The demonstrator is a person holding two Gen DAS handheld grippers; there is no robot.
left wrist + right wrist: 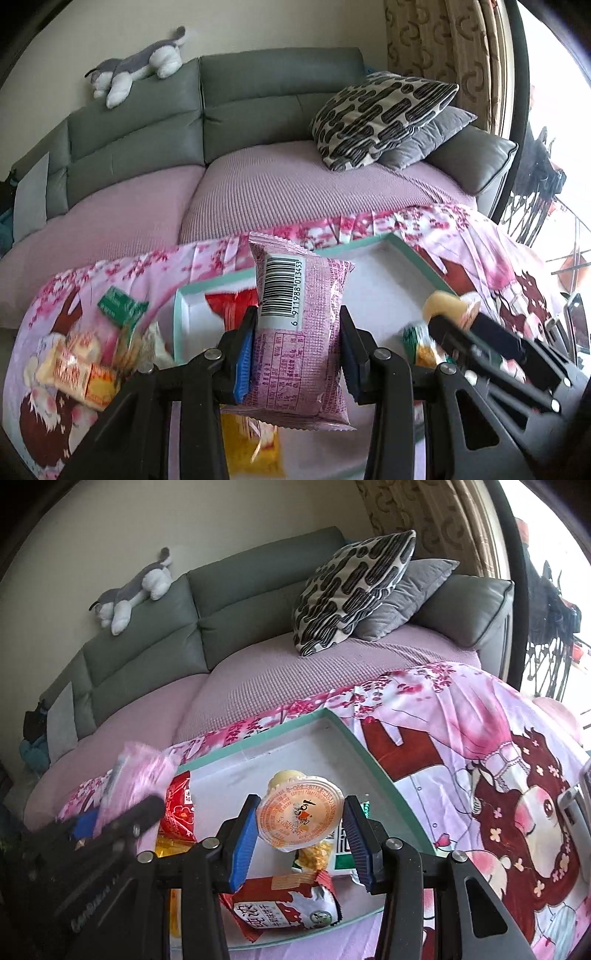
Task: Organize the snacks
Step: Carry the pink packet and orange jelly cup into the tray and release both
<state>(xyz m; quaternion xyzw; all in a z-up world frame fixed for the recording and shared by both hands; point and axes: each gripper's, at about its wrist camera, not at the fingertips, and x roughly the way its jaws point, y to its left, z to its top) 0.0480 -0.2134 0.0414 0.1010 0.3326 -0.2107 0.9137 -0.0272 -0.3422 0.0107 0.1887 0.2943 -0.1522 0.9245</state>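
Note:
My left gripper (297,350) is shut on a pink snack packet (303,332) with a barcode, held upright above the teal-rimmed white tray (417,258). In the right wrist view that packet (140,775) shows blurred at the left. My right gripper (301,834) is shut on a jelly cup (299,816) with an orange foil lid, held over the tray (343,727). The same cup (447,308) appears at the right of the left wrist view. In the tray lie a red packet (179,805), a red-and-white biscuit packet (291,908) and a green-and-white packet (341,849).
Loose snacks (81,365) lie in a pile on the pink cartoon cloth (498,775) left of the tray. Behind stands a grey sofa (258,96) with a pink cover, patterned cushions (380,118) and a plush dog (136,66). A window and curtain are at the right.

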